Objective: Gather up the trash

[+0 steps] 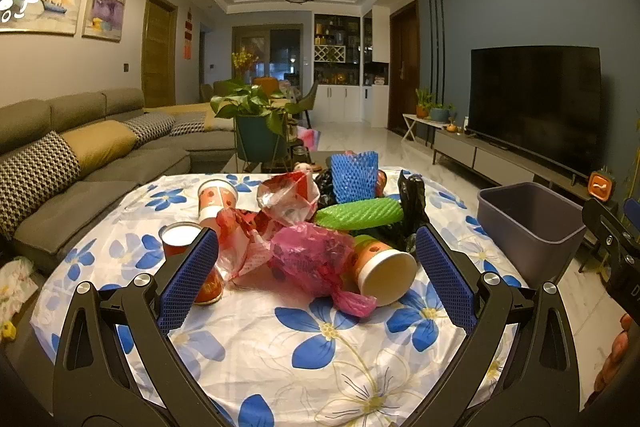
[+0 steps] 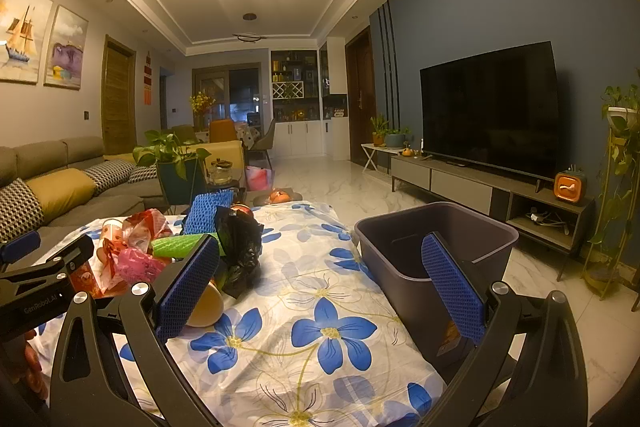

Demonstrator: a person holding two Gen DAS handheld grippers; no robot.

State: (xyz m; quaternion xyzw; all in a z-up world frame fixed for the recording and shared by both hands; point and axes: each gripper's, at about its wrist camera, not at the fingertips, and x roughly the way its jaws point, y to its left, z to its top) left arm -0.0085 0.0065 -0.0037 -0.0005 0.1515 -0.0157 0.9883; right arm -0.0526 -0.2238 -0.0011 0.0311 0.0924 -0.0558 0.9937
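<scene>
Left hand-held gripper (image 1: 316, 283) is spread wide and empty, hovering low over the counter (image 1: 320, 351), which is covered with a blue-flower cloth. Right between its pads, closest in: a crumpled pink plastic bag (image 1: 320, 261) and a paper cup (image 1: 382, 269) lying on its side, mouth toward the camera. Just outside the left pad stands an upright red cup (image 1: 180, 241), partly hidden by that pad.

Right hand-held gripper (image 2: 320, 291) is also wide and empty, aimed between the pile and the grey bin (image 2: 432, 251); its right pad overlaps the bin's near wall in view, contact unclear.

Further ahead of the left gripper: red-printed wrapper (image 1: 286, 195), another cup (image 1: 218, 201), green foam net (image 1: 358, 213), black bag (image 1: 412, 203), blue foam net (image 1: 354, 175) at the far edge.

Risks, judged:
- Closing on the pink bag could catch the tipped cup too, or the thin film slips out.
- The tipped cup is round and may roll off the pad toward the counter edge.
- The left pad sits near the upright red cup; a sideways sweep could knock it over.
- Pads could pinch the loose cloth and drag the whole pile.
- Light foam nets could flick away if bumped.
- The bin sits near the counter's right edge; a nudge from the right gripper may push it off.
</scene>
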